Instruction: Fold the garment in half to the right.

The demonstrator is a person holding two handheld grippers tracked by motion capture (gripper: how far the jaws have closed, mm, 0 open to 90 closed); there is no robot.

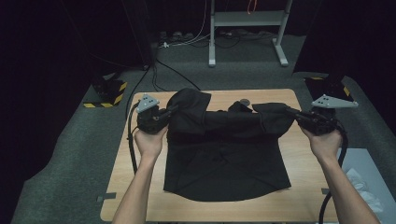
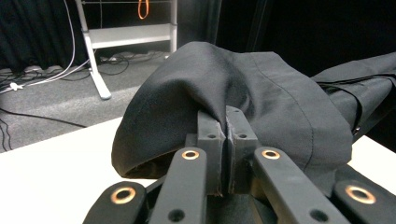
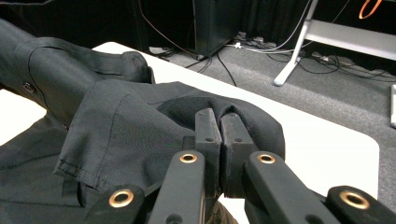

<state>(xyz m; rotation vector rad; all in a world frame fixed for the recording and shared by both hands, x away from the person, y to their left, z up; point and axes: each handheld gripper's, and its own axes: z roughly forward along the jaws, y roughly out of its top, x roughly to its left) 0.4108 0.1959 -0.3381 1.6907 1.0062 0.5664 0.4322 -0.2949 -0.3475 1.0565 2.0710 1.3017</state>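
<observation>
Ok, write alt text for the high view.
A person's two hands each hold a gripper, the left gripper and right gripper shut on opposite ends of a black garment, its top edge folded over on a wooden table.

Garment (image 1: 226,158) spread on table (image 1: 308,186), lower part toward the person. Its far part runs across between left gripper (image 1: 172,112) at the left edge and right gripper (image 1: 290,112) at the right. Small object (image 1: 243,102), possibly round, on table behind garment.
</observation>
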